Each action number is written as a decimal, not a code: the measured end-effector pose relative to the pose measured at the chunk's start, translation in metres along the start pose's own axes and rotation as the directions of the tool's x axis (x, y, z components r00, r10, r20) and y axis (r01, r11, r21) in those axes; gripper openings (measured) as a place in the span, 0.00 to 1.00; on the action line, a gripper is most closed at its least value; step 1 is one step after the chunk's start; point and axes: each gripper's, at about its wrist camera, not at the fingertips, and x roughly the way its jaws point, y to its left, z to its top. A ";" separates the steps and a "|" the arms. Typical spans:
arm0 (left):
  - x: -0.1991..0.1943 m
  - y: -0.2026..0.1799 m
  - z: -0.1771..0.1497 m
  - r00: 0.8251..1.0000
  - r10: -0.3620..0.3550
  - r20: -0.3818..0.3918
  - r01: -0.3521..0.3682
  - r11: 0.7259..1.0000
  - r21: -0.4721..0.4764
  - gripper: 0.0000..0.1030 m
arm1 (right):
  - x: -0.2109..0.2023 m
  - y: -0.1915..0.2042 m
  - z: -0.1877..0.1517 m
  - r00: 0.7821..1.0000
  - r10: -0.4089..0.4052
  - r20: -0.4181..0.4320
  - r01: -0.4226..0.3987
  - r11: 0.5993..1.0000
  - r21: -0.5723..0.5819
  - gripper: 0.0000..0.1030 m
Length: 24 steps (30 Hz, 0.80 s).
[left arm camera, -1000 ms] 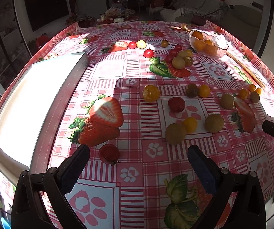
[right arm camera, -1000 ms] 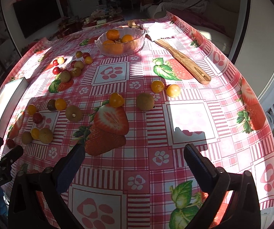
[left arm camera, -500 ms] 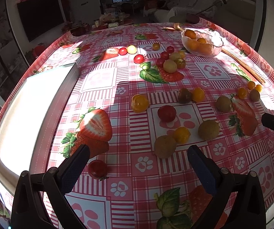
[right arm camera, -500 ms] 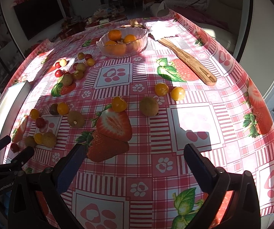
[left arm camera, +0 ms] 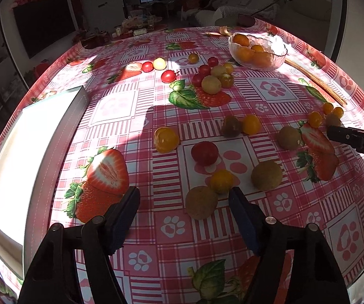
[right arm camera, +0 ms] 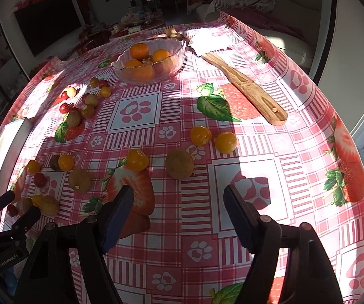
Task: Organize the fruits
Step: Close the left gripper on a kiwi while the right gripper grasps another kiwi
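Many small fruits lie loose on a red checked tablecloth. My left gripper (left arm camera: 184, 197) is open and low over the cloth, with a brown round fruit (left arm camera: 201, 206) between its fingers and a small yellow tomato (left arm camera: 221, 181) just beyond. A red tomato (left arm camera: 204, 152) and another brown fruit (left arm camera: 266, 177) lie further on. My right gripper (right arm camera: 178, 197) is open and empty; a brown fruit (right arm camera: 179, 164) and an orange one (right arm camera: 137, 160) lie just ahead of it. A glass bowl (right arm camera: 125, 72) with oranges stands at the back.
A white tray (left arm camera: 17, 157) lies along the left side of the table. A wooden spatula (right arm camera: 245, 87) lies right of the bowl. A cluster of cherry tomatoes and small fruits (left arm camera: 213, 77) sits mid-table. The table's right edge drops off near the right gripper.
Both grippers have moved forward and lower toward the fruits. The left one now has the brown fruit between its open fingers. Both have narrowed somewhat but remain open.
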 end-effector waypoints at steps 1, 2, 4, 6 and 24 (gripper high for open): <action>0.000 0.000 0.000 1.000 -0.005 0.004 0.005 1.000 -0.006 0.70 | 0.004 0.001 0.002 1.000 -0.002 -0.002 0.002 1.000 -0.004 0.68; 0.000 -0.001 0.000 1.000 -0.008 0.003 0.008 1.000 -0.009 0.70 | 0.007 0.002 0.004 1.000 -0.007 -0.005 0.007 1.000 -0.009 0.68; 0.000 0.000 0.000 0.999 -0.036 0.003 0.036 0.999 -0.018 0.56 | 0.011 0.006 0.008 1.000 -0.024 0.000 0.024 0.999 -0.031 0.68; 0.000 -0.001 0.001 0.998 -0.065 0.000 0.065 0.998 -0.024 0.46 | 0.014 0.010 0.011 1.000 -0.030 -0.001 0.030 0.999 -0.043 0.68; -0.037 0.027 -0.002 0.992 -0.118 0.042 0.122 0.988 -0.094 0.25 | -0.010 0.016 0.010 0.996 0.085 -0.012 -0.085 0.996 -0.015 0.27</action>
